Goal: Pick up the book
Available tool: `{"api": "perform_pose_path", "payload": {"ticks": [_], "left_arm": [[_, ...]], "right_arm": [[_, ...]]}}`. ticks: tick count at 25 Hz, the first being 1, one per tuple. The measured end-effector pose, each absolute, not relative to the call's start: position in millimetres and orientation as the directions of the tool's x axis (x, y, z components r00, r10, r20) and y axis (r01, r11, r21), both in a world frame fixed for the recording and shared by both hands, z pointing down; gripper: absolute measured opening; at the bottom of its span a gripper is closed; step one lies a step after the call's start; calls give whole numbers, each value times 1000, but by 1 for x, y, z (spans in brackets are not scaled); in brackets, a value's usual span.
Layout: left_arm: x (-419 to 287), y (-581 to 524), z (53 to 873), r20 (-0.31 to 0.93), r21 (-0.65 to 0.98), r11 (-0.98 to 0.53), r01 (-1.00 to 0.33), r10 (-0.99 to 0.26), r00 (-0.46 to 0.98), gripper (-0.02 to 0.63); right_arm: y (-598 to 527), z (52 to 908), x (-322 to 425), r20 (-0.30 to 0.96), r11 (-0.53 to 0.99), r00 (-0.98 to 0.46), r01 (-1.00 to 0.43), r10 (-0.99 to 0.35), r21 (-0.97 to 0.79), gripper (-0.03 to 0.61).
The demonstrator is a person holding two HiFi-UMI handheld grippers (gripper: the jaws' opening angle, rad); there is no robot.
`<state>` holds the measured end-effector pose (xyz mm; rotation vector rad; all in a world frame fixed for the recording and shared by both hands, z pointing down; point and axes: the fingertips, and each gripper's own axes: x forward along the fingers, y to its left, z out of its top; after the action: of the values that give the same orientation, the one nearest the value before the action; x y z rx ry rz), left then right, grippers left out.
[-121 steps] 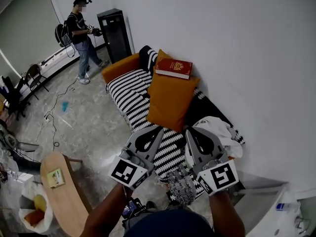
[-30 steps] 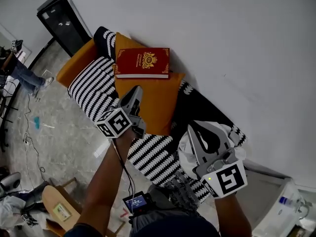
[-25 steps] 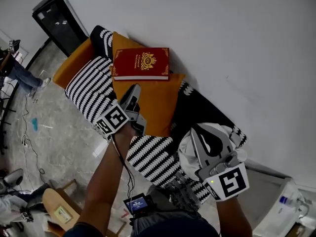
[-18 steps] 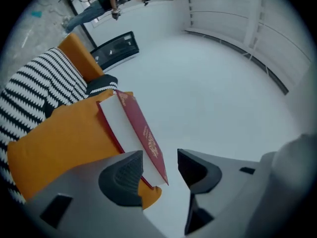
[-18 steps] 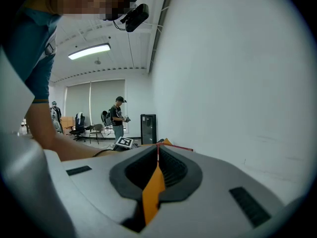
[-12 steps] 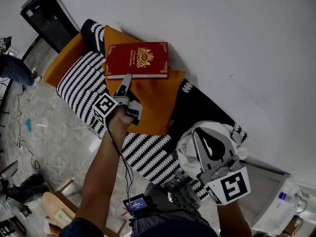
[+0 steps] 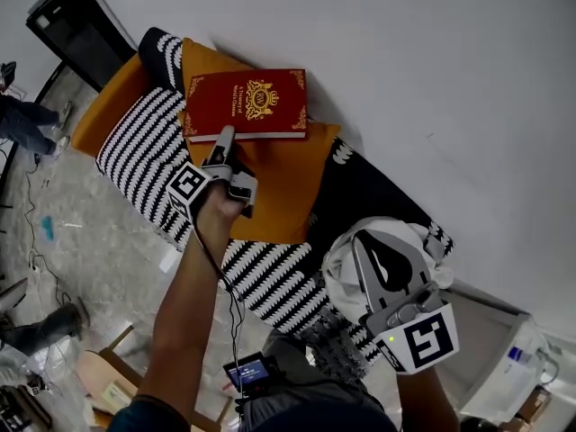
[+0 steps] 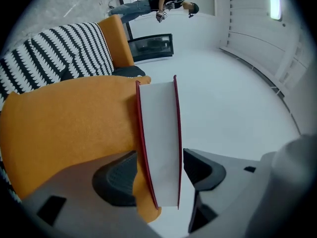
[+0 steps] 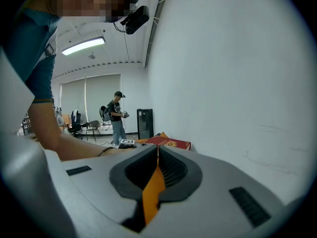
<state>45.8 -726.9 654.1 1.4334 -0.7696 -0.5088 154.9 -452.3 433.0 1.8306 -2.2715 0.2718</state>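
A red book (image 7: 245, 103) with a gold crest lies flat on the top of an orange cushion (image 7: 274, 183) that leans on the sofa back. My left gripper (image 7: 225, 136) is rolled on its side at the book's near edge. In the left gripper view the white page edge (image 8: 159, 133) stands between the two black pads (image 8: 117, 179), with a thin gap on each side. Those jaws have just been opening and stand open around the book. My right gripper (image 7: 360, 237) is shut and holds nothing, low at the right over a white cloth (image 7: 346, 264).
The sofa has a black-and-white patterned cover (image 7: 148, 147) and an orange arm (image 7: 103, 115). A white wall (image 7: 432, 88) runs close behind the cushion. A black cabinet (image 7: 63, 21) stands past the sofa's end. A person (image 9: 118, 115) stands far off on the floor.
My left gripper has moved forward and down to the book's near edge, rolled onto its side and opened around the pages. The right gripper has sunk a little.
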Motion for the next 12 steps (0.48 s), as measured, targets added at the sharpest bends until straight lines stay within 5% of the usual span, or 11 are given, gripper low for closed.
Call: {"api": "perform_pose_path", "payload": {"ticks": [12], "left_arm": [[41, -730, 648, 71, 996, 85, -5, -792, 607, 281]], "right_arm": [[-446, 453, 148, 311, 233, -231, -972, -922, -31, 12]]}}
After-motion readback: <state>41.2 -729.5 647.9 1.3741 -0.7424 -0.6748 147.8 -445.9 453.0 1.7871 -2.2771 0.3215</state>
